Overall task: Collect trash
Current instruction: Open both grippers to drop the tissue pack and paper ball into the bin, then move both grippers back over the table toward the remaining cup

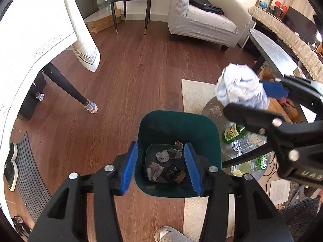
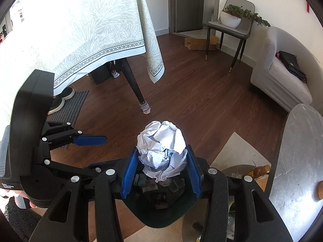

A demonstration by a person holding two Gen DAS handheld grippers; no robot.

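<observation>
Left wrist: my left gripper (image 1: 160, 166) hangs open and empty above the green bin (image 1: 177, 129). Right wrist: my right gripper (image 2: 161, 168) clamps the crumpled paper ball (image 2: 161, 143), the bin directly beneath (looks droppable).

Left tool (image 1: 161, 167) held with fingers spread; right tool (image 2: 161, 171) clamped closed on something.

Paper ball (image 2: 161, 147) hides most bin (image 2: 161, 219) contents
</observation>
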